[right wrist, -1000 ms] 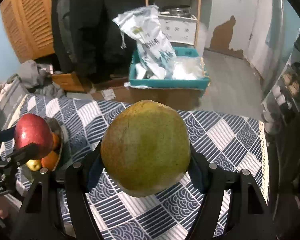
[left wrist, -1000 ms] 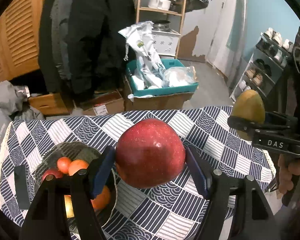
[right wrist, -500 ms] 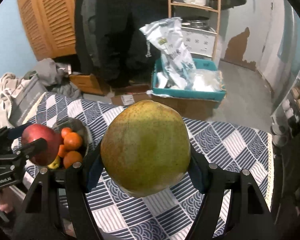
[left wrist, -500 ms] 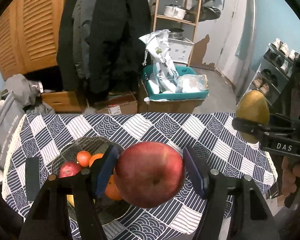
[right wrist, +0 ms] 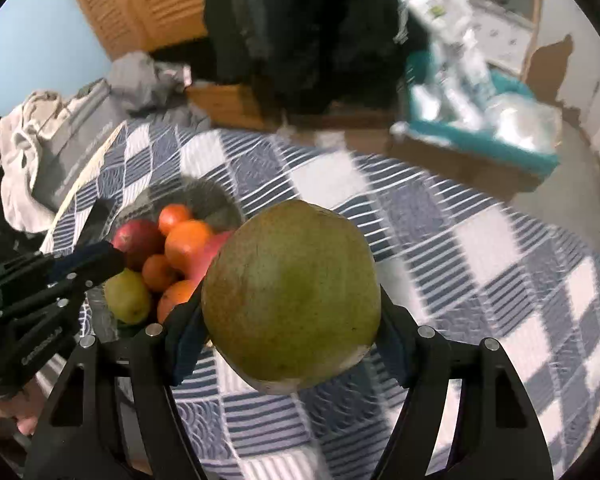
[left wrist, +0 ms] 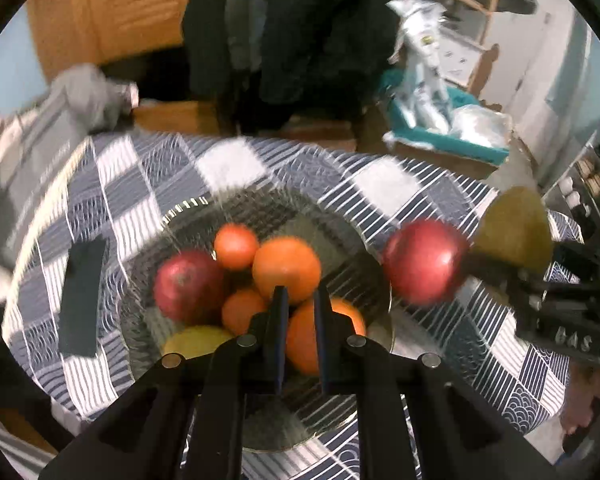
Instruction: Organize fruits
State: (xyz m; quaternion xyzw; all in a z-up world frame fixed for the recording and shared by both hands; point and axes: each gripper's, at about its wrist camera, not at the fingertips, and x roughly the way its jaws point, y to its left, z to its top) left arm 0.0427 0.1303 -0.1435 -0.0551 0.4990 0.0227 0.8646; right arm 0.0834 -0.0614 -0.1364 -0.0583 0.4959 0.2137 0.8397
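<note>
— So, big picture first: the checked tablecloth (left wrist: 140,184) and the glass bowl (left wrist: 188,208) sit right under your left gripper (left wrist: 300,296), but that gripper just snapped fully shut on nothing. A moment ago it had the red apple (left wrist: 424,260) between its pads. Now the apple's loose, a blurry blob out at 3 o'clock from the jaws, right by the bowl's rim.

— Yeah, can't tell if it's dropping in or bouncing out, too smeared. In the right wrist view there's a reddish sliver peeking out behind your mango (right wrist: 292,304) at about 9 o'clock, against the pile. I'd guess it lands in, but you'll want to check before counting it done.

— Mango's still to go, then. Your right gripper (right wrist: 290,326) has it clamped about half open, pads on both flanks, hanging over the cloth at 3 o'clock of the bowl. Big, green-brown, speckled skin.

— Bowl's crowded too: another apple (left wrist: 188,284), several oranges (left wrist: 286,268), one small yellow-green fruit (right wrist: 126,296). Not much room for your mango.
</note>
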